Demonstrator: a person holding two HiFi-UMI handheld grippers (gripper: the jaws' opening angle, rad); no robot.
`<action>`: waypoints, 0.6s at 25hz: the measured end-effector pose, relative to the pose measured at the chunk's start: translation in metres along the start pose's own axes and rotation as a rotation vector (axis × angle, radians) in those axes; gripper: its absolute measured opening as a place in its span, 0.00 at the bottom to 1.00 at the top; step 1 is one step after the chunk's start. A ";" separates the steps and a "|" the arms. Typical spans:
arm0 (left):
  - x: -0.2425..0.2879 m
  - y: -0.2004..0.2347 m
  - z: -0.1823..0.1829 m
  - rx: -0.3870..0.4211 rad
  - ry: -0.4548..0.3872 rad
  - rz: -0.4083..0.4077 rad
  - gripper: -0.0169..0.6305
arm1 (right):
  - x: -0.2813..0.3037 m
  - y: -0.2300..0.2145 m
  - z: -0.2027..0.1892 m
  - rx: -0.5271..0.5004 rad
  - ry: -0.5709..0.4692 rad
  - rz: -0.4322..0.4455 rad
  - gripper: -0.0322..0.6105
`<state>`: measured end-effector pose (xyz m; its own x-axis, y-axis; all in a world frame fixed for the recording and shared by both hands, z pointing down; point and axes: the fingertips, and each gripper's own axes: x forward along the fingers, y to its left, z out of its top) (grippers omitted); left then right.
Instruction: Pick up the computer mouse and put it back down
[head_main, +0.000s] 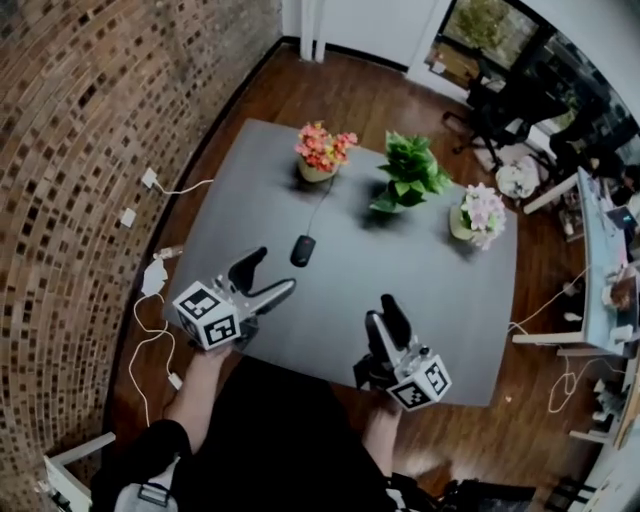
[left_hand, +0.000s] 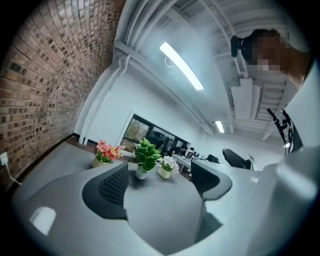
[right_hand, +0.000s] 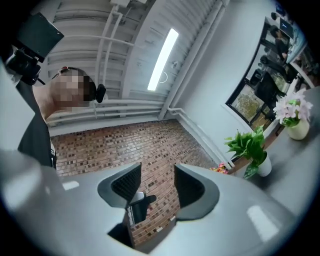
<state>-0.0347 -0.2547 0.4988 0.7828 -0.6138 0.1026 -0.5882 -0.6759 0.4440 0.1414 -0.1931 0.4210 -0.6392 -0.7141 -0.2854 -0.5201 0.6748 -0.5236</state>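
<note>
The black computer mouse (head_main: 302, 250) lies on the grey table (head_main: 400, 260), its cable running back toward the orange-flower pot (head_main: 322, 152). My left gripper (head_main: 272, 275) hovers just near-left of the mouse, jaws wide apart and not touching it. In the left gripper view the left gripper (left_hand: 160, 172) is open with nothing between its pads, and the mouse is out of sight. My right gripper (head_main: 385, 312) stands over the table's near edge, well right of the mouse. In its own view the right gripper (right_hand: 157, 185) is open and empty, facing the brick wall (right_hand: 150, 145).
Three pots line the table's far side: orange flowers, a green plant (head_main: 410, 172) and pale pink flowers (head_main: 482, 212). Chargers and white cables (head_main: 150, 275) lie on the floor at the left. An office chair (head_main: 500, 100) and desks stand at the back right.
</note>
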 end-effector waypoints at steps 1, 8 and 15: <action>0.006 0.000 -0.004 0.014 0.019 0.026 0.62 | -0.005 -0.007 0.000 0.007 0.005 0.003 0.36; 0.048 0.047 -0.060 0.121 0.229 0.230 0.68 | -0.024 -0.042 0.001 0.050 -0.013 0.002 0.36; 0.110 0.149 -0.155 0.174 0.437 0.393 0.70 | -0.025 -0.042 0.024 -0.012 -0.024 -0.062 0.36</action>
<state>-0.0052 -0.3597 0.7145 0.4893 -0.6317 0.6013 -0.8458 -0.5118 0.1505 0.1929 -0.2077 0.4314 -0.5913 -0.7591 -0.2721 -0.5655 0.6309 -0.5312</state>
